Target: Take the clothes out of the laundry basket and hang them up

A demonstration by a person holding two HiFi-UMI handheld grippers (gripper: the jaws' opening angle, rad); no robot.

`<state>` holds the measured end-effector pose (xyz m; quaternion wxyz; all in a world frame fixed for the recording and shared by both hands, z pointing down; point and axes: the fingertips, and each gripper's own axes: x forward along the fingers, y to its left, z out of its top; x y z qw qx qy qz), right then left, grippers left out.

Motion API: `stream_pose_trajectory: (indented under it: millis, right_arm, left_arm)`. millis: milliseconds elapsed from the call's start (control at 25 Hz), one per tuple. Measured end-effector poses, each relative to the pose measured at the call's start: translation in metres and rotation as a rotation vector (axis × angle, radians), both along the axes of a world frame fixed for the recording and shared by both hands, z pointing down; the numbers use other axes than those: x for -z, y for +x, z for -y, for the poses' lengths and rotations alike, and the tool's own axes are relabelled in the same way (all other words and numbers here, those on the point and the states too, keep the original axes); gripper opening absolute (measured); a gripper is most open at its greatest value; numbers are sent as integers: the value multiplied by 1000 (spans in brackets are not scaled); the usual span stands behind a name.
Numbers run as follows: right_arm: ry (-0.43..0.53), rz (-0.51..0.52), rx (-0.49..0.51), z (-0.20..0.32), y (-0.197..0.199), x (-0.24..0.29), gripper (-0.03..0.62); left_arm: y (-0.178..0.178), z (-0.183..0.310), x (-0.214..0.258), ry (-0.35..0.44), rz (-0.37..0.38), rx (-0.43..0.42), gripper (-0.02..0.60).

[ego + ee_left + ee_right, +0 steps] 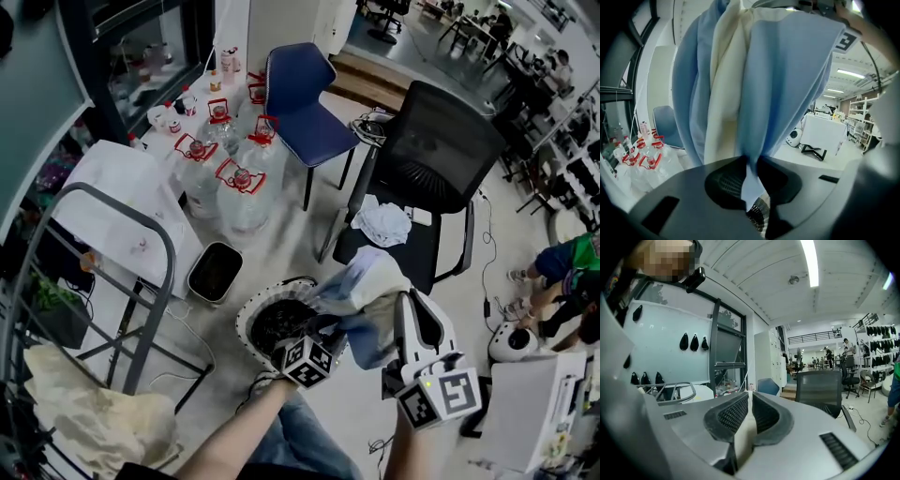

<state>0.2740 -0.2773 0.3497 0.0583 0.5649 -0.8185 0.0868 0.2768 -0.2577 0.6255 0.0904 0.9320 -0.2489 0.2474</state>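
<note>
Holding: the garment [370, 286], a bunched blue-and-cream piece, hangs clear of the laundry basket [246, 330] and is strung between the two grippers.
Left gripper [325, 330]: clenched on a narrow blue tip at the cloth's low end. From its jaws the fabric rises straight ahead and upward.
Right gripper [409, 309]: clamped on a cream fold at the high end, and the rest of the cloth drops away below it.
Long axis: steeply up from the left gripper's pinch to the right gripper's, with the folds gathered rather than spread.
Basket: just below and ahead of the left gripper. Its inside is dark, so whether more clothes lie there is hard to tell.
Drying rack [141, 234]: well apart on the left gripper's outer side, with pale cloth draped on its lower part.
Nearer hand: the left, by a clear margin.
Coming move, as a judgement: the garment must travel sideways past the left gripper, so that one probably leads while the right gripper keeps the top edge high.
</note>
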Motion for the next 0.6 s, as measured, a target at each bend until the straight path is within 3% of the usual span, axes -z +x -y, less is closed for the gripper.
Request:
stream_pose_trajectory:
  millis: [120, 240, 440, 600]
  right_arm:
    - [6, -5, -17, -1, 7, 3, 29]
    - [15, -3, -36, -3, 14, 4, 29]
    - [22, 3, -58, -6, 21, 2, 29]
    - [17, 12, -24, -1, 19, -6, 29]
  left_arm:
    - [1, 4, 2, -5, 2, 9, 31]
    - [-11, 6, 8, -37, -27, 51, 26]
    - [-61, 16, 30, -66, -102, 211, 25]
    - [-113, 30, 75, -22, -188, 377, 25]
